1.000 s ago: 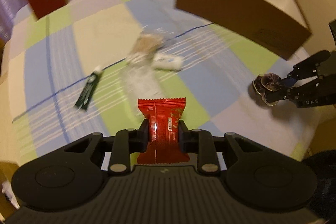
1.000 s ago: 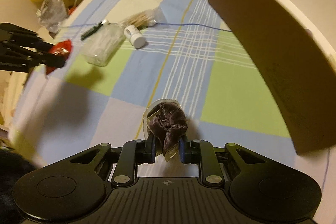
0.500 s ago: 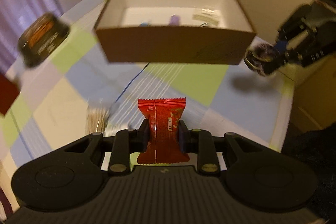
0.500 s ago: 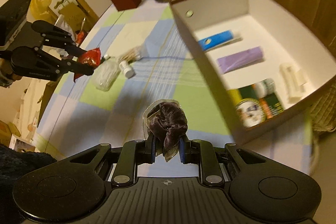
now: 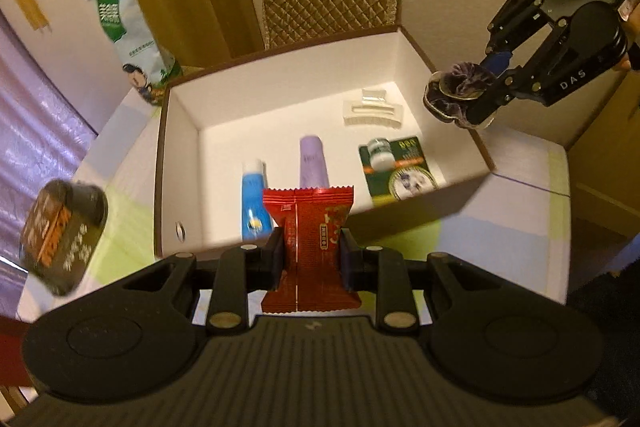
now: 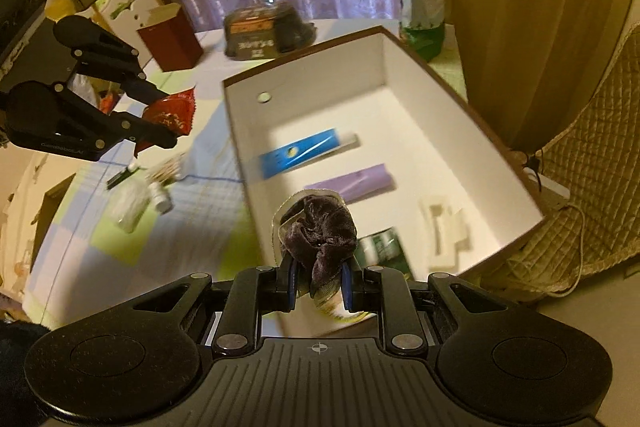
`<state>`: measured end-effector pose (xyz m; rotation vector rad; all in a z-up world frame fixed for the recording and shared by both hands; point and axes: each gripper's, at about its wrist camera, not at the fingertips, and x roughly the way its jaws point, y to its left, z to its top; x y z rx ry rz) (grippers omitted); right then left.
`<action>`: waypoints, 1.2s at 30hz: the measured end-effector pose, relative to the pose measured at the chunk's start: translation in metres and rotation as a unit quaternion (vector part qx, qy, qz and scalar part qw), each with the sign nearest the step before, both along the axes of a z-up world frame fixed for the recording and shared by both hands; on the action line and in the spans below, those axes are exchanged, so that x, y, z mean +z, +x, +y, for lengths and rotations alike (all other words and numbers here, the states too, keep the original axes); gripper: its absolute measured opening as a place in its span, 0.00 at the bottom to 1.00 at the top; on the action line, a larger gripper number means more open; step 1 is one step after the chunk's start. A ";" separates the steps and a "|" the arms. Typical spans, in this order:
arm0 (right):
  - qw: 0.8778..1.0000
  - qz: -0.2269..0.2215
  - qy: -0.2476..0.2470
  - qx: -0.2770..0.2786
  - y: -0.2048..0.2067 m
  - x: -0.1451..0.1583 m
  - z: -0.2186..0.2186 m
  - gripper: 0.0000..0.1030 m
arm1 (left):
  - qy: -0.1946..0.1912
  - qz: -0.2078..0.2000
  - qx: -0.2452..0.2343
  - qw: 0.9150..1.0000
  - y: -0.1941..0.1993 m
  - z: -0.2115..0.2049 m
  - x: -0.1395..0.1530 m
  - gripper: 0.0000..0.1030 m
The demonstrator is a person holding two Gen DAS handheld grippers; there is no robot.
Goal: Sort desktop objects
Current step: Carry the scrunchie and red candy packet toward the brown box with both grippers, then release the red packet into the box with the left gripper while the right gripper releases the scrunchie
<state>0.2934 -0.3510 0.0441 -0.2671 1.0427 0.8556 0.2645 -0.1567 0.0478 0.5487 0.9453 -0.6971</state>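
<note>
Red foil is what we hold in the left gripper (image 5: 311,254): a sealed snack packet (image 5: 309,231) pinched upright between the two fingers, carried above the near wall of the white-lined cardboard box (image 5: 182,147). Our right gripper (image 6: 318,285) is clamped on a dark purple velvet scrunchie (image 6: 320,233) still in its clear wrapper, and it hangs over the box's right-hand rim.

Inside the box we already see a blue tube (image 5: 253,203), a lilac tube (image 5: 313,163), a cream hair claw (image 5: 372,109) and a green packet with a small jar on it (image 5: 396,165), all lying flat on the floor and apart from one another. Whether the sorting put them there we cannot tell.

Out on the checked tablecloth (image 6: 120,239) the right wrist view shows more small things still lying loose: a bundle of cotton swabs (image 6: 168,169), a small white bottle (image 6: 160,199), a clear plastic packet (image 6: 128,205) and a slim dark sachet (image 6: 122,177). A maroon carton (image 6: 170,39) and a black instant-food bowl (image 6: 264,29) stand farther back.

So we judge the sort to be partway: four things are in the box, two are held over or beside it, and at least four small ones remain on the cloth. Both held items look ready for release into the box, with free floor left near the far wall.
</note>
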 end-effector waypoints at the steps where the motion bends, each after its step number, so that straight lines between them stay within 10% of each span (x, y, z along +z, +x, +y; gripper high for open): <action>1: 1.000 0.003 -0.001 0.001 0.008 -0.002 0.000 0.19 | 0.004 0.002 -0.002 1.000 0.009 -0.005 -0.002 0.22; 23: 0.988 0.090 -0.075 0.101 0.090 -0.105 0.056 0.19 | 0.072 0.145 0.029 0.986 0.127 -0.043 -0.119 0.22; 28: 0.985 0.093 -0.085 0.119 0.097 -0.116 0.065 0.19 | 0.081 0.168 0.044 0.981 0.137 -0.043 -0.137 0.41; 36: 0.982 0.103 -0.084 0.137 0.095 -0.125 0.071 0.19 | 0.084 0.173 0.049 0.980 0.141 -0.033 -0.143 0.41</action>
